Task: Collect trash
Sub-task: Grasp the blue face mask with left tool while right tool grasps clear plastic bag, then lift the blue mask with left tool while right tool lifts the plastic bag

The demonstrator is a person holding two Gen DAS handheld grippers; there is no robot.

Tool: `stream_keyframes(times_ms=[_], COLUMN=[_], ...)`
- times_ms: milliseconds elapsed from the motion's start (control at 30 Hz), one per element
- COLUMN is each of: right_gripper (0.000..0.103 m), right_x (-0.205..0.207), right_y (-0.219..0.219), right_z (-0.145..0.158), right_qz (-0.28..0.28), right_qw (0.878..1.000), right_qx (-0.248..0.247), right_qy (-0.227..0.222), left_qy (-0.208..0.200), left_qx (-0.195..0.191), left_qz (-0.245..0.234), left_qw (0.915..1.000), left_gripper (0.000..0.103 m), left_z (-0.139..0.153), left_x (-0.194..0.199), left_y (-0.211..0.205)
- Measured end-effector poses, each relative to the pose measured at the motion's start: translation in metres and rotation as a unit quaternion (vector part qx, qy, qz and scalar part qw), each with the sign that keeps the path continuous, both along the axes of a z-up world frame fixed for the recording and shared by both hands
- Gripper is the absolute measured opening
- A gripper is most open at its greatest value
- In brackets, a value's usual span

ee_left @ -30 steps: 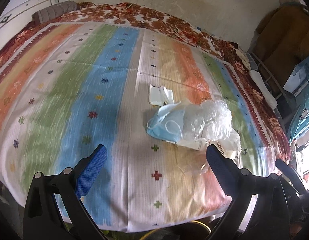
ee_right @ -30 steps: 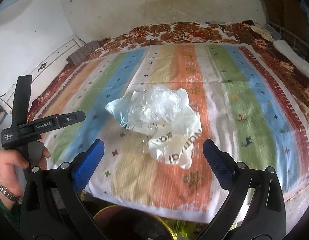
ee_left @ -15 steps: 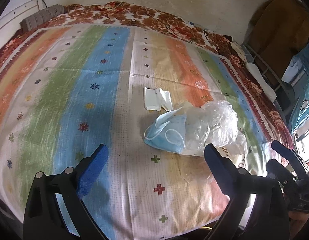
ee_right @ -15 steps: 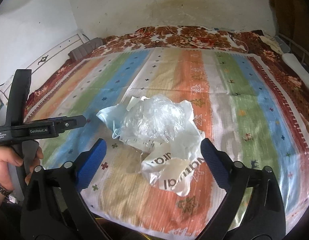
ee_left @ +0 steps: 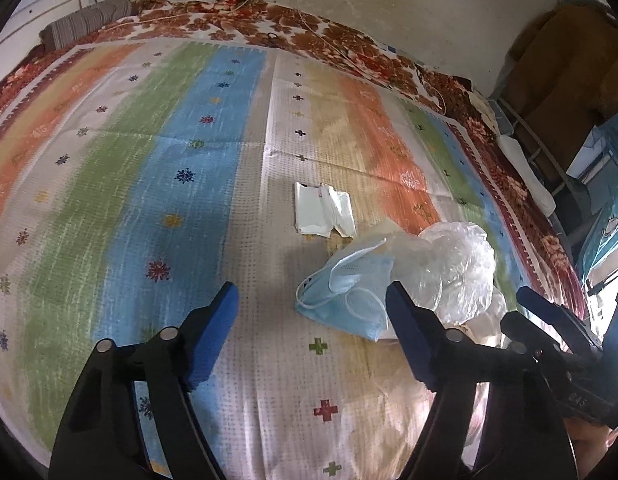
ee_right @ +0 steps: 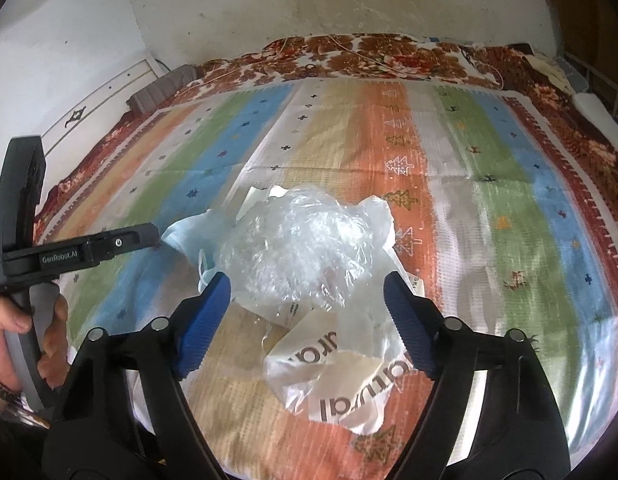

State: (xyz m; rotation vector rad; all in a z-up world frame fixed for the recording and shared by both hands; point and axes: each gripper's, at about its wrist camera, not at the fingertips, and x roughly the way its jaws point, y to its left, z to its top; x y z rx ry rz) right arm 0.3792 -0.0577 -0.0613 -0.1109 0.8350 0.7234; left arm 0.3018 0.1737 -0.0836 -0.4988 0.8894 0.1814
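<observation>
A pile of trash lies on the striped bedspread (ee_left: 197, 168). A blue face mask (ee_left: 349, 292) lies beside a crumpled clear plastic bag (ee_left: 457, 264), with a torn white paper scrap (ee_left: 323, 214) just beyond. My left gripper (ee_left: 313, 314) is open and empty, just short of the mask. In the right wrist view the clear plastic bag (ee_right: 301, 244) sits above a white printed bag (ee_right: 345, 380), with the mask (ee_right: 185, 236) at its left. My right gripper (ee_right: 307, 308) is open, its fingers either side of the pile's near edge.
A floral blanket (ee_right: 369, 56) covers the bed's far end against a stained wall. A grey folded cloth (ee_left: 85, 26) lies at the far left corner. Brown clothes (ee_left: 565, 76) hang at the right. The left gripper's handle (ee_right: 69, 256) shows at the left of the right wrist view.
Both grippers have moved forward and lower toward the trash pile, which looms larger. The right gripper's fingers now flank the pile's near edge. Both stay open.
</observation>
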Motion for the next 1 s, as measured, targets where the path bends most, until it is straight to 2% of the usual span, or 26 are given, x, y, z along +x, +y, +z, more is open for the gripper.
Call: stream_keyframes(times_ms=[133,300,367,500,567,700,733,900,1000], right_gripper=[0.063,0.058,0.051,0.04,0.03,0.01,0.005,0.002,0.002], right_x=[0.01,0.019,0.022,0.024,0.025,0.025,0.025,0.022,0.02], right_y=[0.004,0.005,0.007,0.01,0.011,0.016,0.018,0.022,0.023], right_z=[-0.007,-0.016,-0.018,-0.021,-0.024,-0.028,-0.029,-0.021,-0.013], right_qz=[-0.004,-0.012,-0.012,-0.009,-0.007,0.0,0.003,0.01,0.011], right_qw=[1.0,1.0,1.0,0.999,0.999,0.999,0.999,1.0,1.0], right_qx=[0.001,0.01,0.009,0.01,0.009,0.004,0.002,0.008,0.014], right_qy=[0.011,0.021,0.024,0.029,0.033,0.036,0.034,0.024,0.017], left_qy=[-0.004,0.001,0.002,0.01,0.014,0.024,0.026,0.028,0.021], left_qx=[-0.003,-0.001,0.004,0.016,0.024,0.019,0.021,0.038,0.034], left_qz=[-0.009,-0.014,-0.016,-0.022,-0.023,-0.012,-0.01,0.001,0.018], left_qw=[0.9999,0.9999,0.9999,0.9996,0.9994,0.9995,0.9994,0.9989,0.999], left_gripper=[0.069,0.068,0.067,0.054,0.046,0.007,0.004,0.003,0.003], left_z=[-0.001,-0.006,-0.007,-0.011,-0.014,-0.019,-0.018,-0.009,-0.002], left_x=[0.006,0.013,0.015,0.02,0.022,0.025,0.026,0.025,0.021], left_y=[-0.003,-0.006,-0.008,-0.012,-0.013,-0.011,-0.012,-0.012,-0.007])
